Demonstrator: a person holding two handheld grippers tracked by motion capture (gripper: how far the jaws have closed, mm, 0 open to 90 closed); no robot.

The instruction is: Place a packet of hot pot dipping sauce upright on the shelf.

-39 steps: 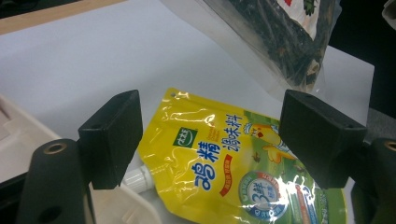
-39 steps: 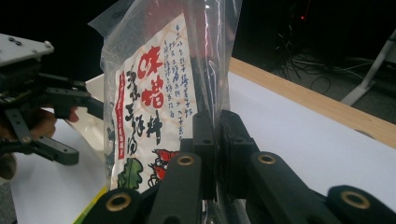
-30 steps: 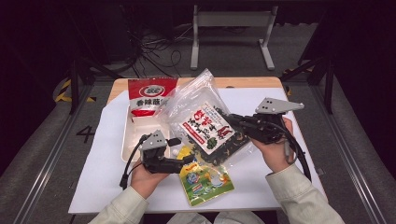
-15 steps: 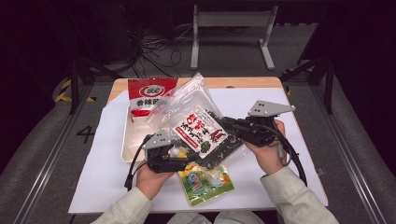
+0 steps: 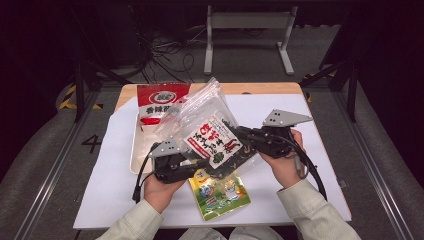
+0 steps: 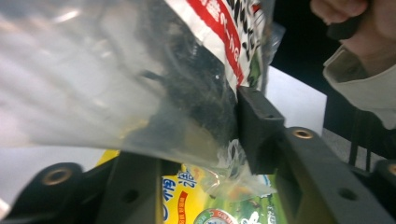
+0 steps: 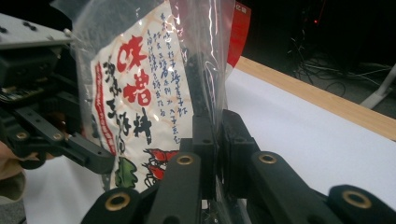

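Fingers of the right gripper [image 7: 212, 140] are pressed together on the edge of a clear zip bag [image 5: 200, 112], pinching the plastic flat between them. Inside the bag sits a white and red seasoning packet [image 5: 212, 142], lifted above the table. The left gripper [image 6: 196, 140] reaches in from the other side; one black jaw presses the bag's lower corner, but the crumpled plastic hides the other jaw, so whether it grips cannot be told.

From the high view, both grippers meet over the middle of a white sheet [image 5: 320, 150] that covers the wooden table [image 5: 260, 88]. A green and yellow snack pouch [image 5: 220, 192] lies flat just below the bag, near the front edge. A red and white packet [image 5: 160, 102] rests in a cream tray [image 5: 136, 157] at the back left, partly covered by the bag. Bare sheet lies open to the right and far left. Dark floor, cables and a metal stand [image 5: 247, 30] surround the table.
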